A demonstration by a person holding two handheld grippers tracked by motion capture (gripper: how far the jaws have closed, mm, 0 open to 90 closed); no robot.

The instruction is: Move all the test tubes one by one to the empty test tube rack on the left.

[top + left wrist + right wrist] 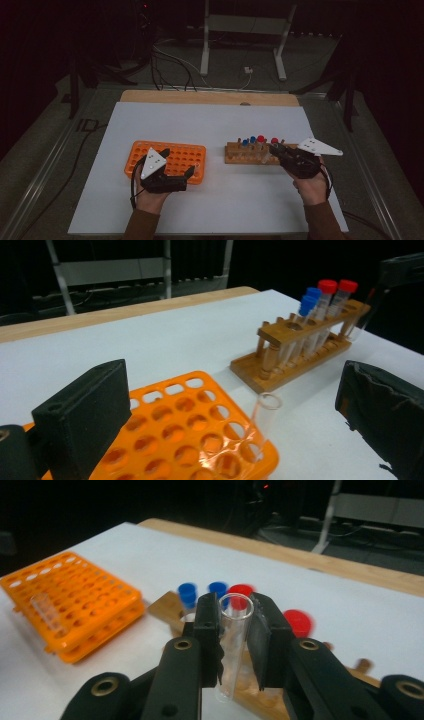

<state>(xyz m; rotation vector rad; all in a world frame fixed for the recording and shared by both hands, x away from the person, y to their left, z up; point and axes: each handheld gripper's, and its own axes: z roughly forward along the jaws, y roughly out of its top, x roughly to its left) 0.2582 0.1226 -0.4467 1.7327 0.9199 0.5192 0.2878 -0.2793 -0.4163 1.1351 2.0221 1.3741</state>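
Note:
My right gripper (235,611) is shut on a clear, uncapped glass tube (233,650), held upright just above the wooden rack (167,607). Two blue-capped tubes (188,593) and two red-capped tubes (299,622) stand in that rack (250,154). In the high view the right gripper (275,148) sits at the rack's right end. My left gripper (178,161) is open, its jaws spread wide over the near right corner of the orange rack (172,150). One clear uncapped tube (263,422) stands in that corner of the orange rack (185,425), between the jaws but untouched.
Both racks rest on a white sheet over the table (210,125), with a bare wooden strip (210,96) along its far edge. Beyond it are a white metal stand (242,30) and cables (170,65) on the dark floor.

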